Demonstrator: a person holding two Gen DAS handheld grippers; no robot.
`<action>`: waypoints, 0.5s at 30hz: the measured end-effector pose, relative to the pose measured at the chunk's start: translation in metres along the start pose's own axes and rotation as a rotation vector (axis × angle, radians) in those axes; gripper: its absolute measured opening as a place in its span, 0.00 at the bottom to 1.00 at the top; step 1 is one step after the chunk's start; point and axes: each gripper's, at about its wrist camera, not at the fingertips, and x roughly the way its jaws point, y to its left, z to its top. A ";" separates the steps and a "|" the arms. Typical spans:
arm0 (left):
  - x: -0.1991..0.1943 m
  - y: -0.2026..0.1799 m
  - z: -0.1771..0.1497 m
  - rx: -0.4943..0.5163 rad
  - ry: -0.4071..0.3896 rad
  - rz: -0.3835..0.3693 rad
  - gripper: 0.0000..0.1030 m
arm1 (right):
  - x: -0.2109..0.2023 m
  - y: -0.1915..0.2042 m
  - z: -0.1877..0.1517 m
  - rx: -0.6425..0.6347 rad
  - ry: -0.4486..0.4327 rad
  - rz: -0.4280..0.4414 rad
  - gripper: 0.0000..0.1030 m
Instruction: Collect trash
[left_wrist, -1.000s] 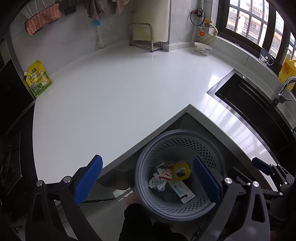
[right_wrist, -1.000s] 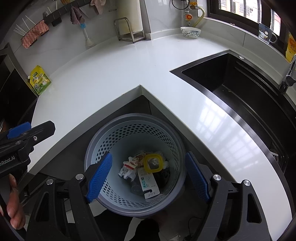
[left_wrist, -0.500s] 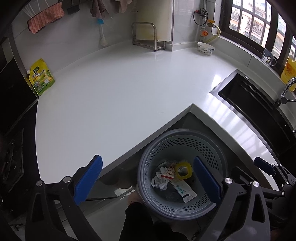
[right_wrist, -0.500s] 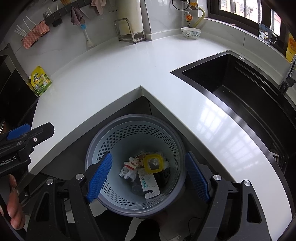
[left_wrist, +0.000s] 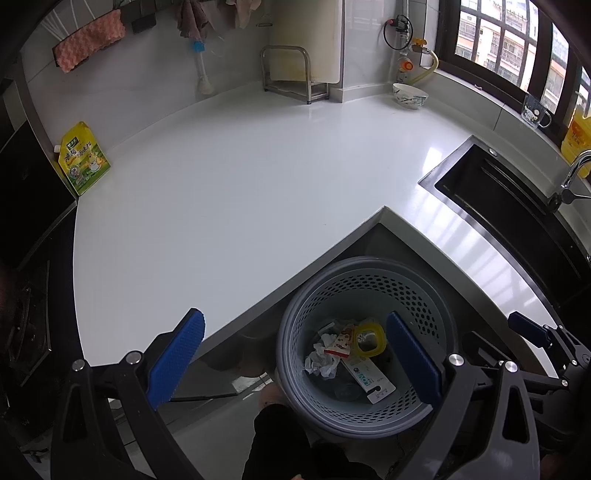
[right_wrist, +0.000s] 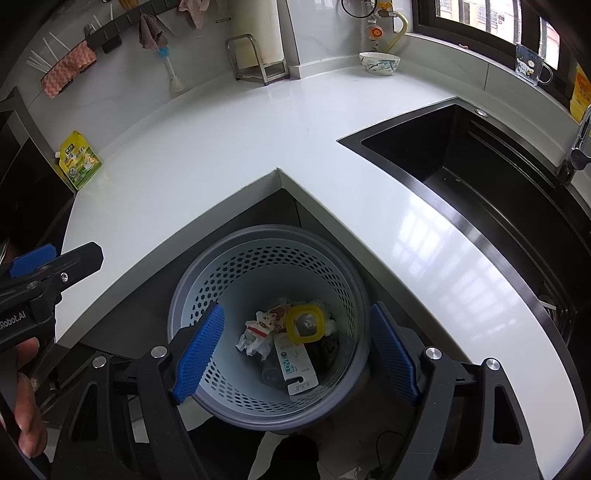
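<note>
Hovering over bin (right_wrist: 354, 295) on floor below counter (right_wrist: 221, 147) corner | left gripper (left_wrist: 295, 362) jaws apart, empty | right gripper (right_wrist: 295, 354) jaws apart, empty | trash (right_wrist: 284, 332) seen inside bin

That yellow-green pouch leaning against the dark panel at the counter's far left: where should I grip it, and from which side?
Take the yellow-green spouted pouch by its top edge, beside the small white cap, coming down from above on the open counter side. It leans nearly upright with its back against the dark panel, so only its front and top are free. The left gripper, fingers wide open and empty, is on that side.
</note>
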 end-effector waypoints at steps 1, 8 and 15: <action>0.000 0.001 0.000 -0.003 0.002 -0.002 0.94 | 0.000 0.000 0.000 0.000 -0.001 0.000 0.75; 0.001 0.000 0.000 -0.005 0.005 0.006 0.94 | 0.000 0.000 0.000 -0.001 0.000 -0.002 0.75; 0.003 0.002 0.000 -0.011 0.012 0.011 0.94 | 0.001 0.001 -0.001 -0.007 0.001 -0.006 0.75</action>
